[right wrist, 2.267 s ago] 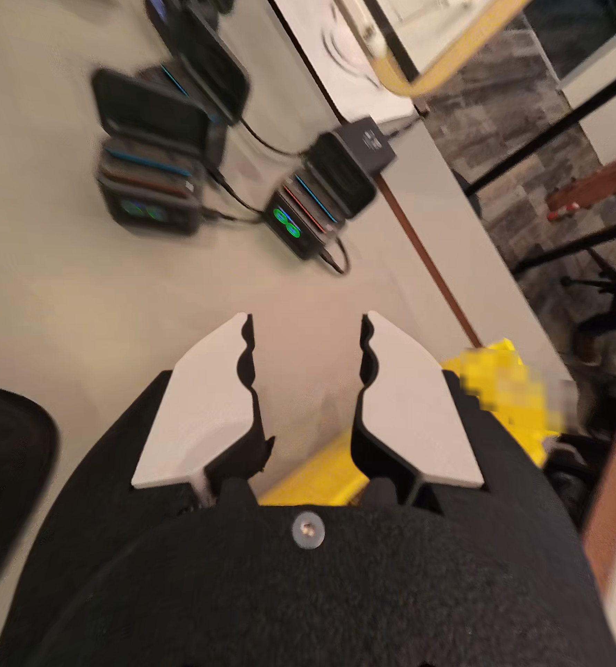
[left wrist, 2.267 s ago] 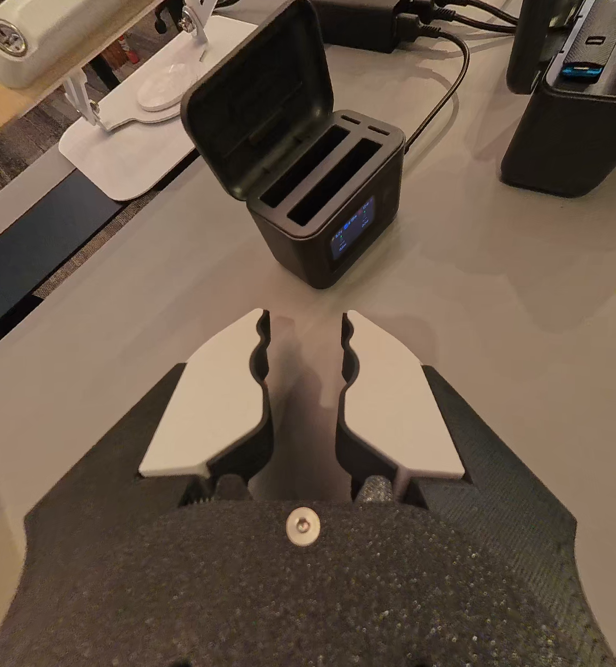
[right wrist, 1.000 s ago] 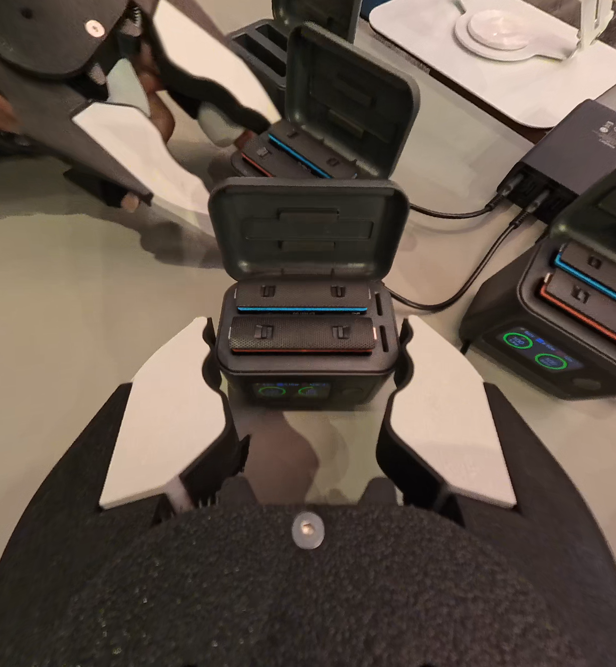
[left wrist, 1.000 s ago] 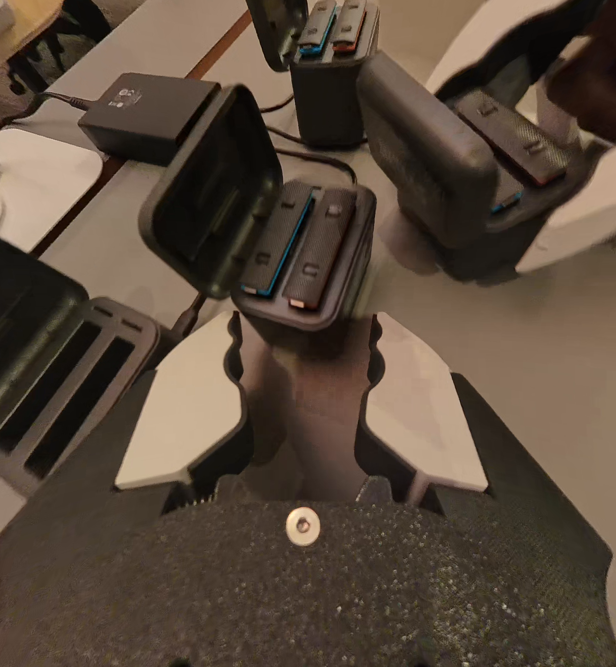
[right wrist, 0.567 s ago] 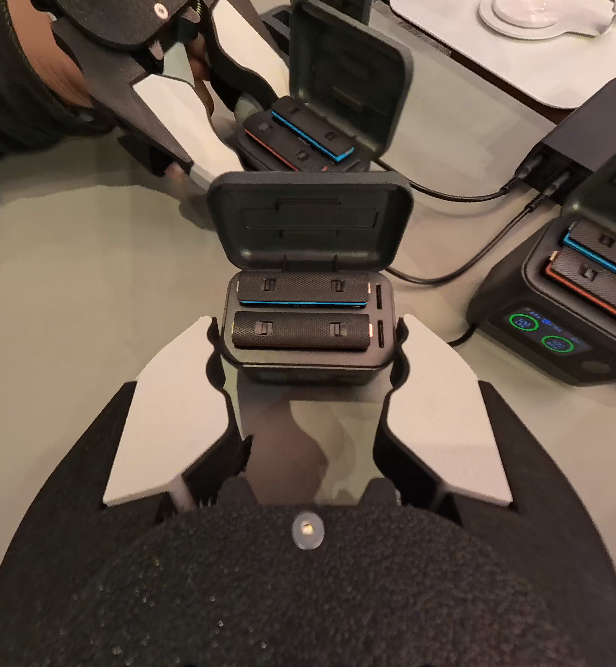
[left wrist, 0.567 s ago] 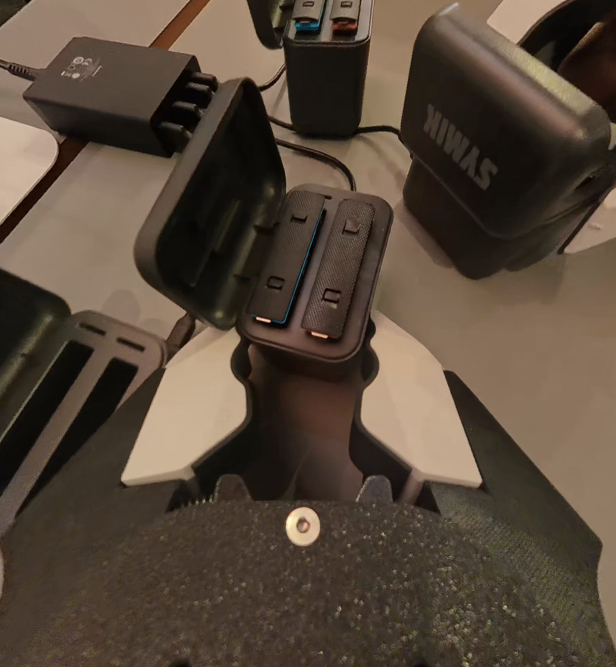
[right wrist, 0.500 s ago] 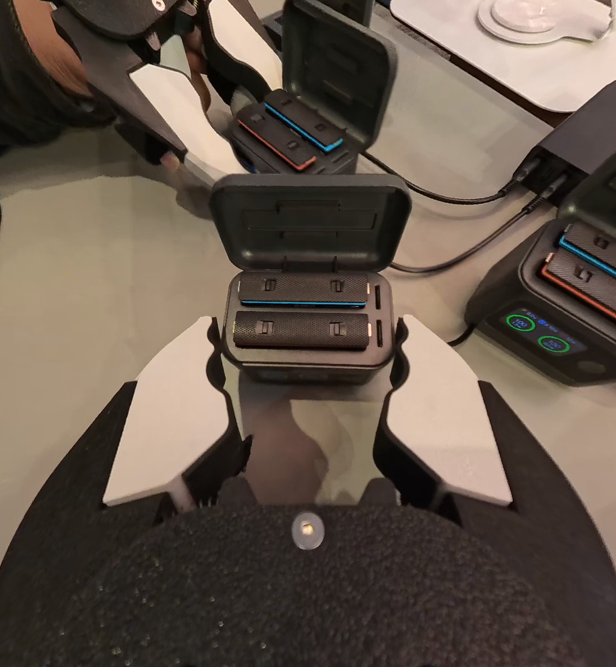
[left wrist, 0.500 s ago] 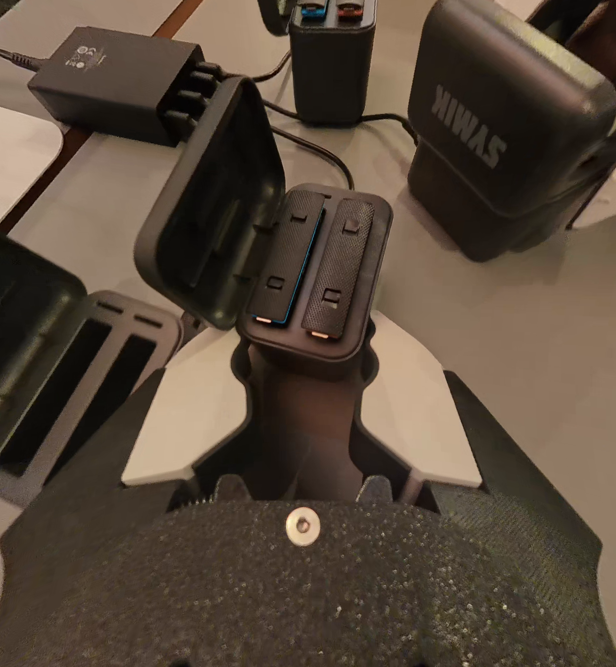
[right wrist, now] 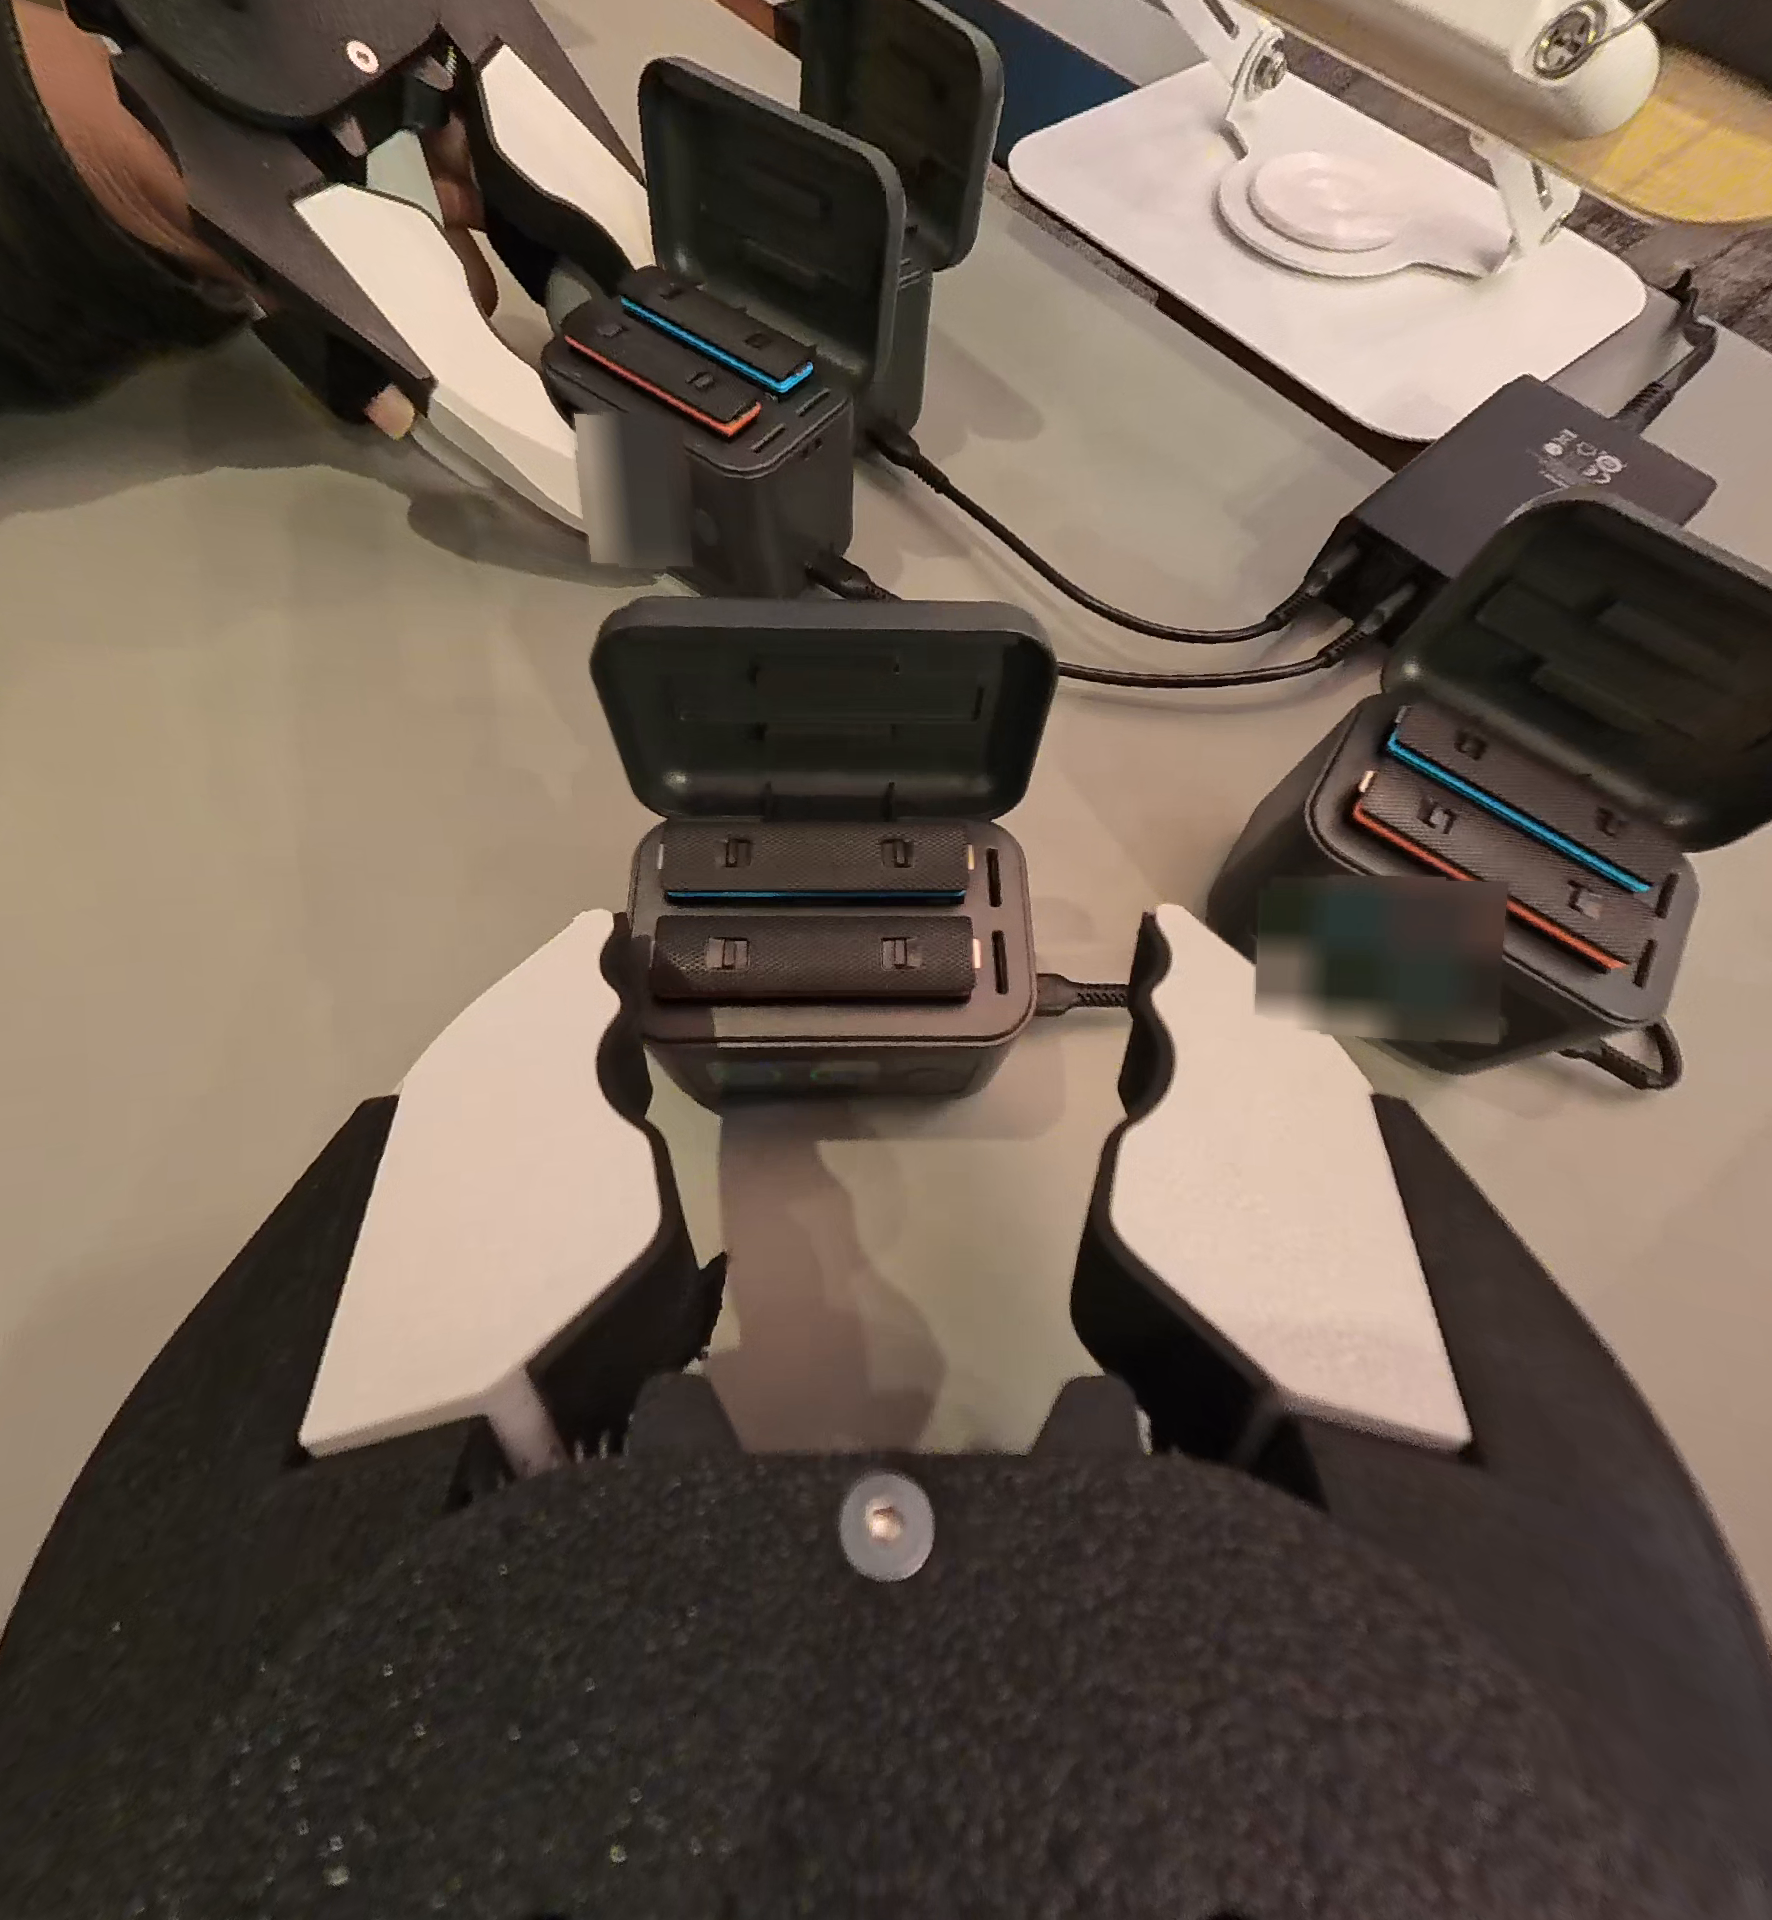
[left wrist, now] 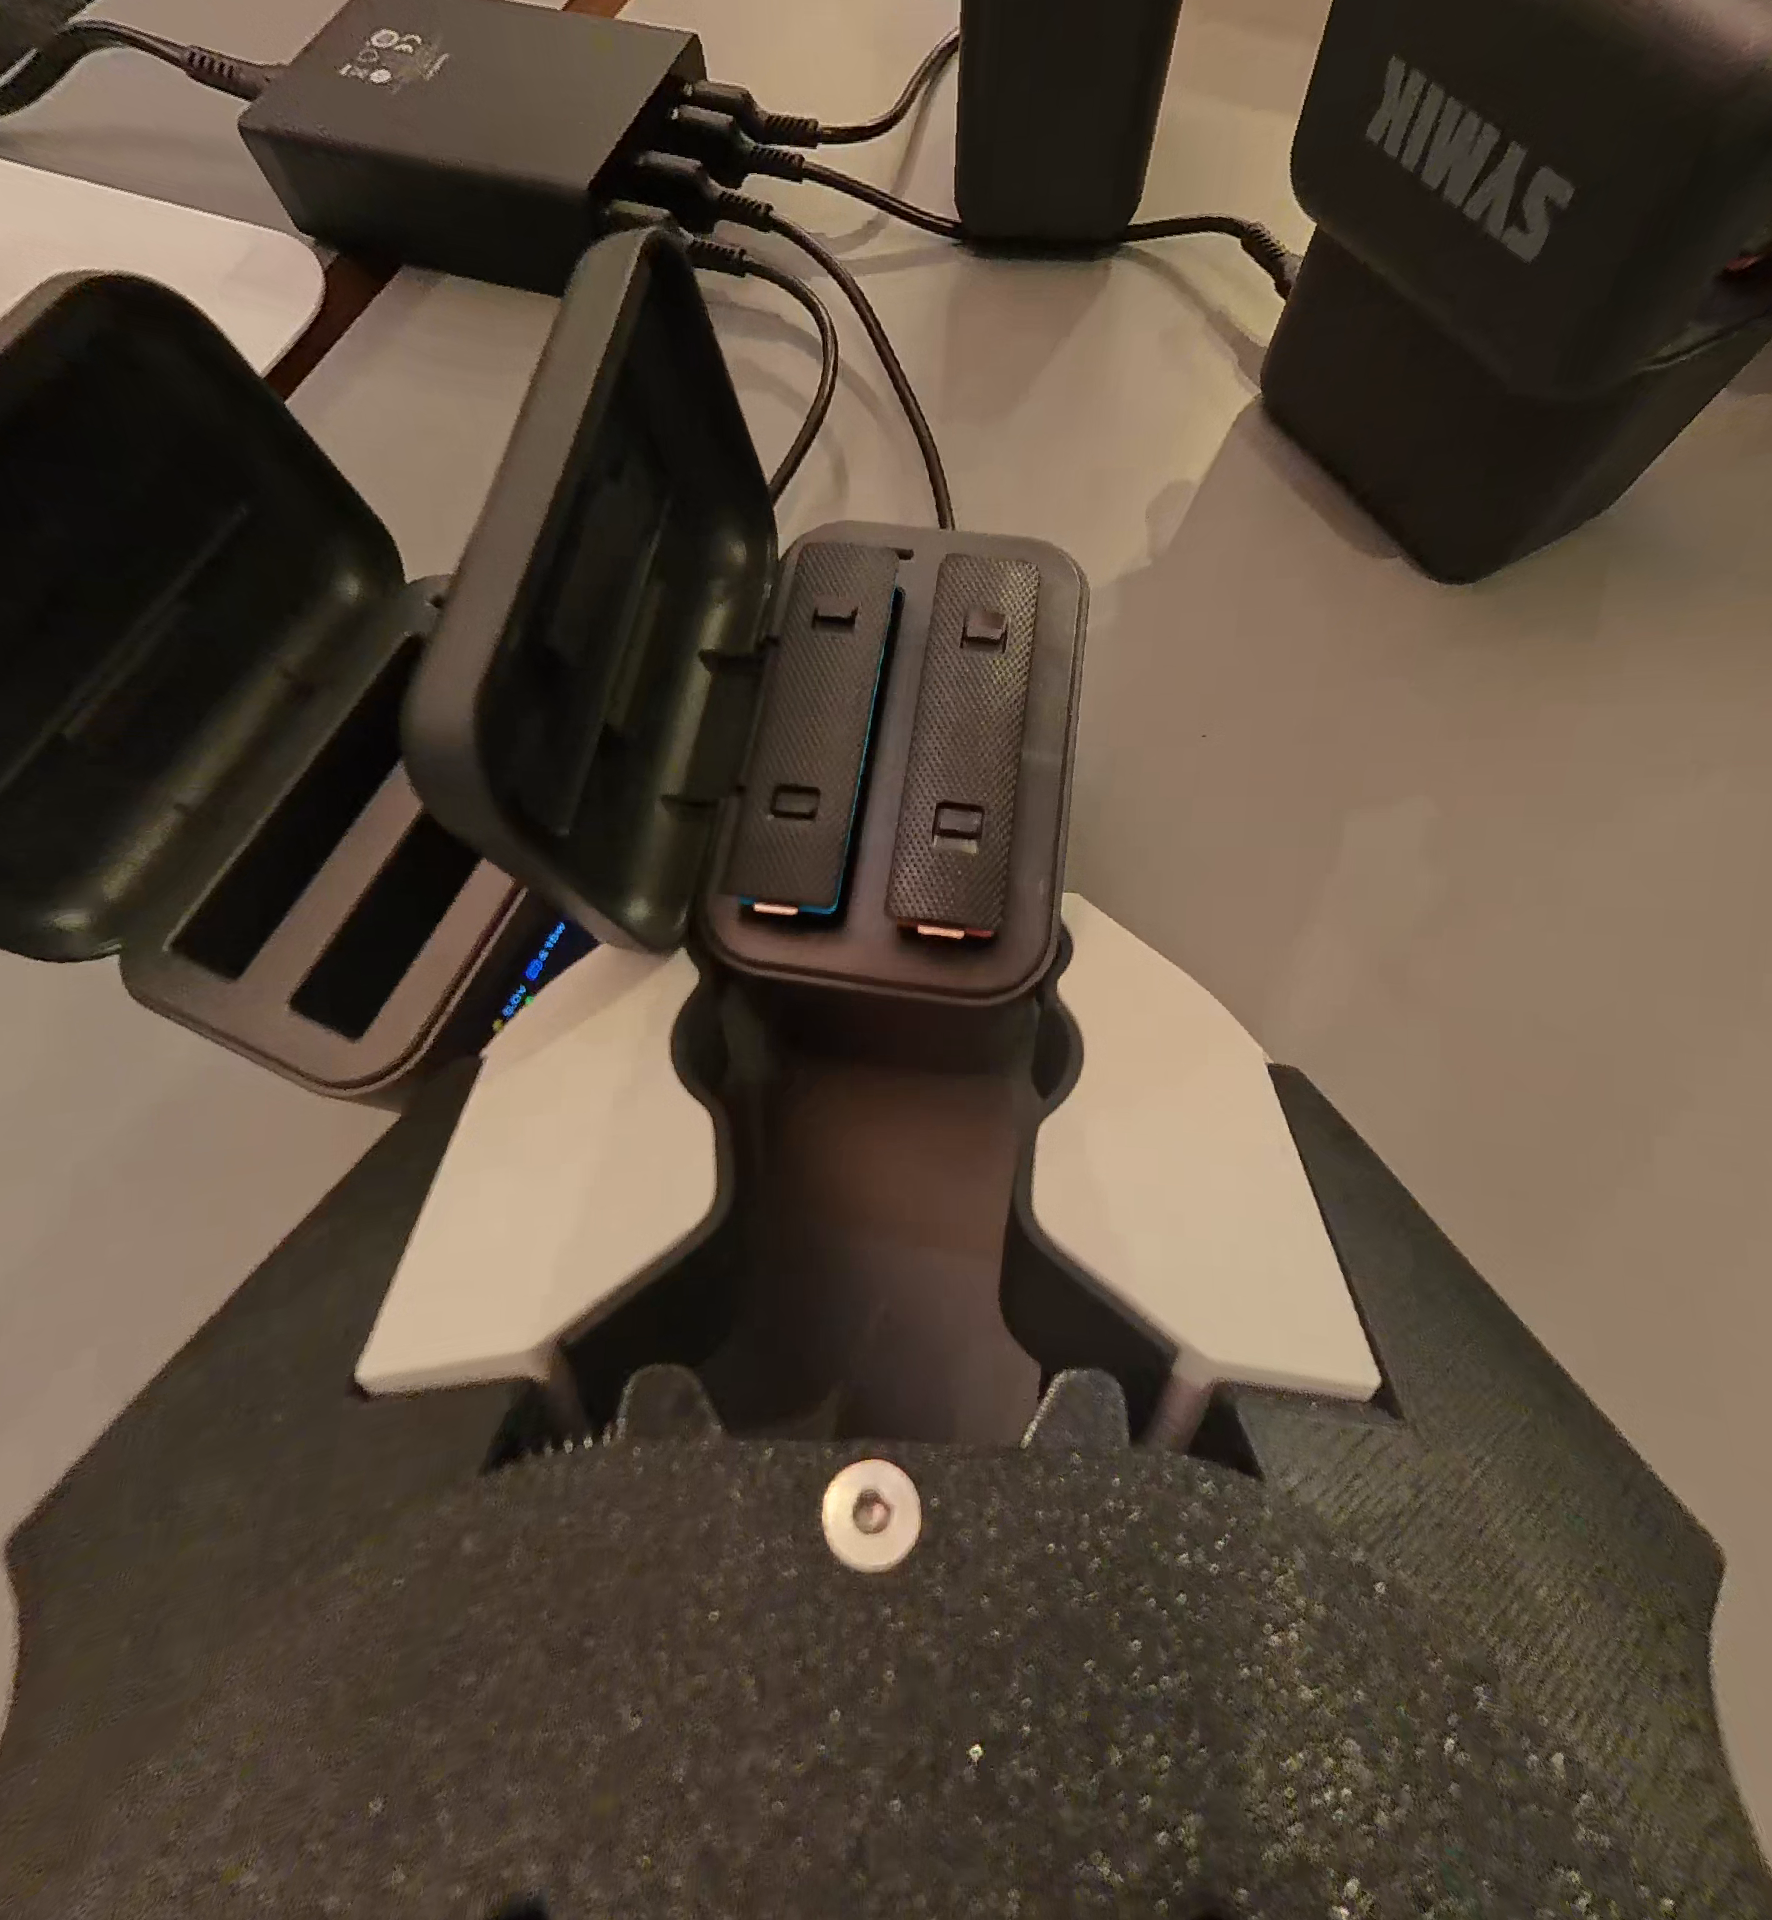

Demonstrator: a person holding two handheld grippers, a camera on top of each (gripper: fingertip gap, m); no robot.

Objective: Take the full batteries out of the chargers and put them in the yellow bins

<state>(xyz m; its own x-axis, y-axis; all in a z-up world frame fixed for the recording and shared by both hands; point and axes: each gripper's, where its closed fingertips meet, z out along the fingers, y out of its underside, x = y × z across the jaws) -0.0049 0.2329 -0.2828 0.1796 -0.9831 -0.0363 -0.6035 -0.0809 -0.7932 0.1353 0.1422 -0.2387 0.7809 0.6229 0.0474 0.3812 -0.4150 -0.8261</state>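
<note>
now the pale grey table [right wrist: 186, 831] carries several black flip-lid battery chargers. the left gripper [left wrist: 877, 1023] clamps the body of one open charger [left wrist: 892, 935] holding two textured black batteries [left wrist: 965, 727], blue- and orange-edged. the right gripper [right wrist: 877, 997] is spread wide, straddling another open charger [right wrist: 830, 987] with two batteries [right wrist: 814, 951] seated. beside the left one, a lidded charger [left wrist: 269, 935] shows two vacant slots.

Lighting: warm, dim, from overhead. Table [left wrist: 1433, 831] sheen is soft, with no hard glare. Shadows: soft-edged, pooled beside each charger [right wrist: 820, 935] and between the fingers. Focus: centre sharp; slight blur toward the edges. Distortion: strong wide-angle bowing at the corners. Mosaic patches overlie two charger fronts in the right wrist view.
</note>
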